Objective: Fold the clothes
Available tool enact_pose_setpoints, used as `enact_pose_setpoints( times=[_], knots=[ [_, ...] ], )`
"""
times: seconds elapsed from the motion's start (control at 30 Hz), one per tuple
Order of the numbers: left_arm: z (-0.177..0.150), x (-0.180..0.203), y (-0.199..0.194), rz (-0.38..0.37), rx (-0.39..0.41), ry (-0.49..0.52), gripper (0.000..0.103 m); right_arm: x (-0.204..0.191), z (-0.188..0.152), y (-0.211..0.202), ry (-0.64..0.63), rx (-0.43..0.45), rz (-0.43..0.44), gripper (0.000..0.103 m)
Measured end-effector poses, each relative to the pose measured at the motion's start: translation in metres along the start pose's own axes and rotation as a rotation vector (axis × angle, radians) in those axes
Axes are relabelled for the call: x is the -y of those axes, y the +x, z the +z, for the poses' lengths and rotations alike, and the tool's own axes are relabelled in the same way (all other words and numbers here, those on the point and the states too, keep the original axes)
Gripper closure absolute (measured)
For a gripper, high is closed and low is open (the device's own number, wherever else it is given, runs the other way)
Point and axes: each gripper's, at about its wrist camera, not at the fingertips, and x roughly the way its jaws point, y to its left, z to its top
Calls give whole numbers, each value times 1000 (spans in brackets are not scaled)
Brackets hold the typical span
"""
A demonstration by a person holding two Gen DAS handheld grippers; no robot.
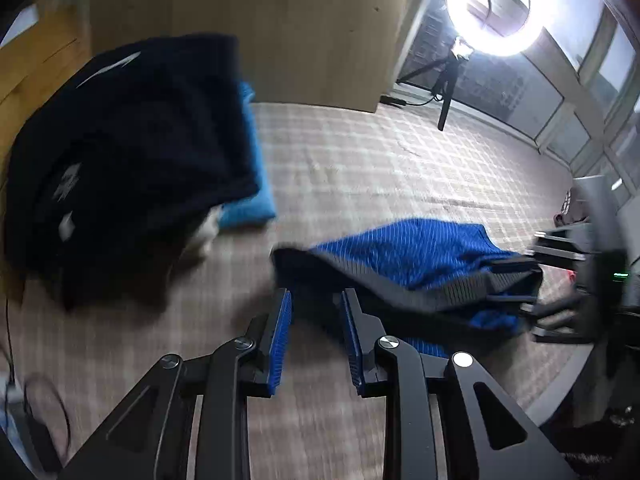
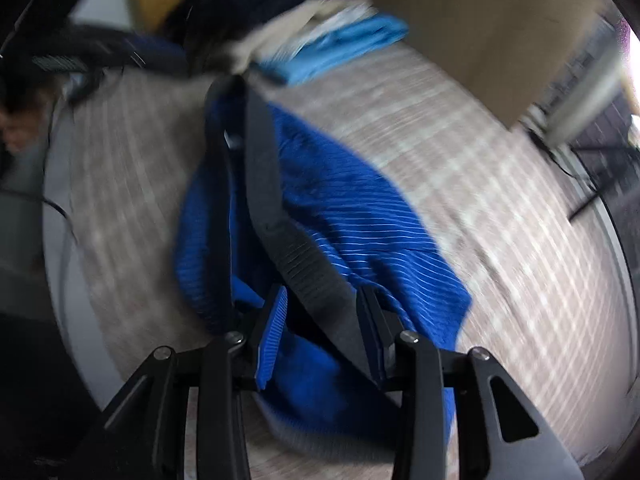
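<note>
Here, ribbed blue striped shorts (image 2: 352, 216) lie between the open right claw (image 2: 322, 312).

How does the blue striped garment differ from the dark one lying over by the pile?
The striped garment is bright blue with thin pale lines and a grey band; the dark garment is navy with white markings. The striped one lies crumpled, with the right gripper over it; the dark one sits on a pile, away from both grippers. Both rest over the checked cloth.
</note>
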Motion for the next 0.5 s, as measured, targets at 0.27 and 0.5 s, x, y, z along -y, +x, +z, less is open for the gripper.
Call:
enact_pose_setpoints(
  times=[0.27,0.5],
  knots=[
    [-29,-2,-23,6,17,-67,78,-25,30,31,-188,-64,-30,65],
    [-4,16,-3,76,-1,60,64,9,11,-11,6,32,-10,60]
  ],
)
